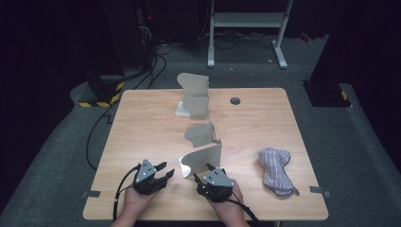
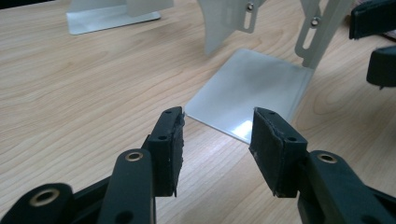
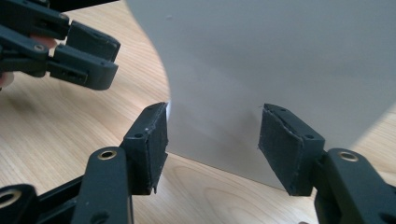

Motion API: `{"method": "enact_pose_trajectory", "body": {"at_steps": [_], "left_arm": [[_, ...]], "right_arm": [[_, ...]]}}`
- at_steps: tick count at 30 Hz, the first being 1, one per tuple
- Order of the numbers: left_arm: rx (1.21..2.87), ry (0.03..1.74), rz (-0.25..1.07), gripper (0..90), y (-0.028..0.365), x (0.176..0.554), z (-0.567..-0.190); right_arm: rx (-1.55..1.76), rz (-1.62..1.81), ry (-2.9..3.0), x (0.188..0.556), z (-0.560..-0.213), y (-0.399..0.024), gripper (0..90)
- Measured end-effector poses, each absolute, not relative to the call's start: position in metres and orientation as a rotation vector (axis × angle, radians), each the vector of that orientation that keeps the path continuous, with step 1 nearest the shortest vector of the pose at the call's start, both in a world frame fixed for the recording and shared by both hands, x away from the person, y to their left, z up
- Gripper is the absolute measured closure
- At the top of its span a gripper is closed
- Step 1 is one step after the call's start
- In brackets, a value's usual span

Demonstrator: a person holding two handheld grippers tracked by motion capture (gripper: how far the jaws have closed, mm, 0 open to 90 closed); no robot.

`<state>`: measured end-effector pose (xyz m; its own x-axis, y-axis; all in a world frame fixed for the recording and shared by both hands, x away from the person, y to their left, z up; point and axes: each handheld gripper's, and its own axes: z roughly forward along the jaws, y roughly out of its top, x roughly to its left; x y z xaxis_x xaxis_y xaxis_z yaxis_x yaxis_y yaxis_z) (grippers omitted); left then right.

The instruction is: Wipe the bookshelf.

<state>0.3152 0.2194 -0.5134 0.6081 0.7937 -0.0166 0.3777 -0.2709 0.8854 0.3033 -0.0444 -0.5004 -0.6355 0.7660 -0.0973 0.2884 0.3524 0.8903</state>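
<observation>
Left gripper (image 1: pixel 164 171) near front edge of light wooden table (image 1: pixel 142 137), jaws spread, nothing between pads. Right gripper (image 1: pixel 202 172) beside it, jaws spread, empty, facing upright plate of near grey metal stand (image 1: pixel 204 156) with flat shiny base (image 2: pixel 250 91). Near stand close in front of both grippers; second grey metal stand (image 1: pixel 195 94) further back. Striped grey-purple cloth (image 1: pixel 274 169) lies well right.
</observation>
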Motion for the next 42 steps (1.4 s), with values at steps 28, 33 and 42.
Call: {"method": "enact_pose_trajectory", "body": {"at_steps": [28,33,42], "left_arm": [[1.859,0.982,0.547,53.5,0.231,0.318,-0.515],[1.858,0.987,0.538,53.6,0.231,0.318,-0.515],[1.866,0.991,0.530,53.3,0.232,0.318,-0.515]], "right_arm": [[1.023,1.212,1.926,0.367,-0.475,-0.057,38.1],[0.938,1.276,1.864,0.345,-0.451,-0.056,37.8],[0.812,1.353,1.872,0.352,-0.416,-0.006,39.6]]}}
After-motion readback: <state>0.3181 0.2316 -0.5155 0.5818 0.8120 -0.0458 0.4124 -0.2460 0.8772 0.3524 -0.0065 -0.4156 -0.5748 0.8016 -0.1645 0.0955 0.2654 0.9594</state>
